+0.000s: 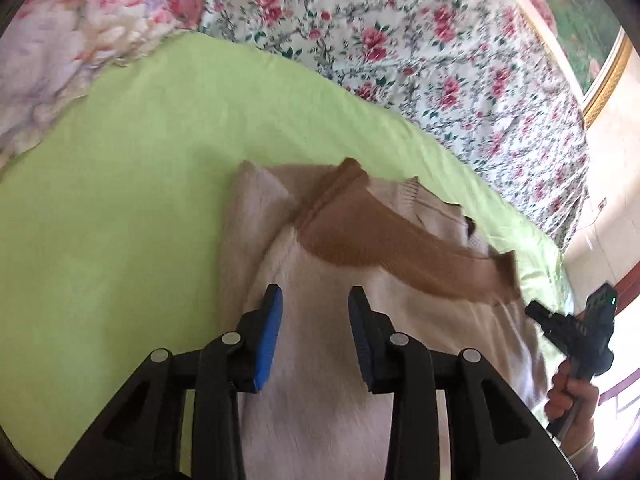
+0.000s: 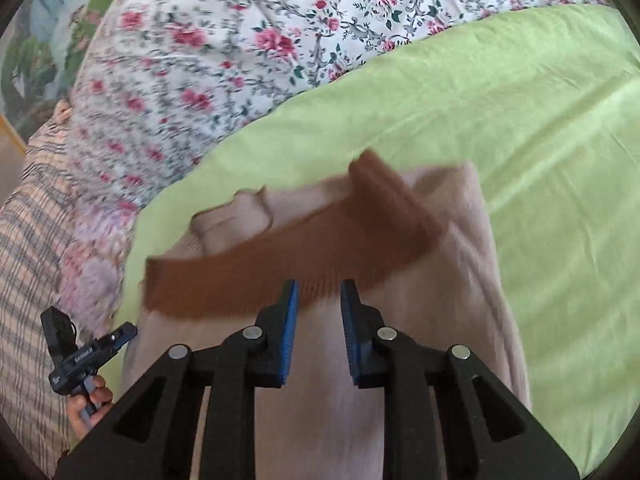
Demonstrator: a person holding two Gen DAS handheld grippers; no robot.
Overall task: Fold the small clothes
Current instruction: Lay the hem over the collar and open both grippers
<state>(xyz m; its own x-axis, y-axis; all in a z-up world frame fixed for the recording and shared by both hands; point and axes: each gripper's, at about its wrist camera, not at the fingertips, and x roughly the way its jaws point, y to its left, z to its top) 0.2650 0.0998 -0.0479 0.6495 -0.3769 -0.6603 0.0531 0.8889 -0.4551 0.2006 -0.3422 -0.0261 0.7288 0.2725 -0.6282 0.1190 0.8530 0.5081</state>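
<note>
A small beige knit sweater (image 1: 340,340) with a brown sleeve (image 1: 384,248) folded across it lies on a light green sheet (image 1: 120,200). My left gripper (image 1: 315,296) is open and empty, hovering over the beige body. My right gripper (image 2: 319,288) is open and empty, its tips just at the lower edge of the brown sleeve (image 2: 280,272) over the beige sweater (image 2: 320,420). Each gripper shows in the other view: the right one at the sweater's right edge (image 1: 538,314), the left one at its left edge (image 2: 130,330).
A floral quilt (image 1: 440,60) is piled beyond the green sheet (image 2: 540,140); it also shows in the right wrist view (image 2: 240,40). A pale flowered pillow (image 1: 60,40) lies at the far left. A plaid cloth (image 2: 28,260) lies at the left. A framed picture (image 1: 592,20) hangs behind.
</note>
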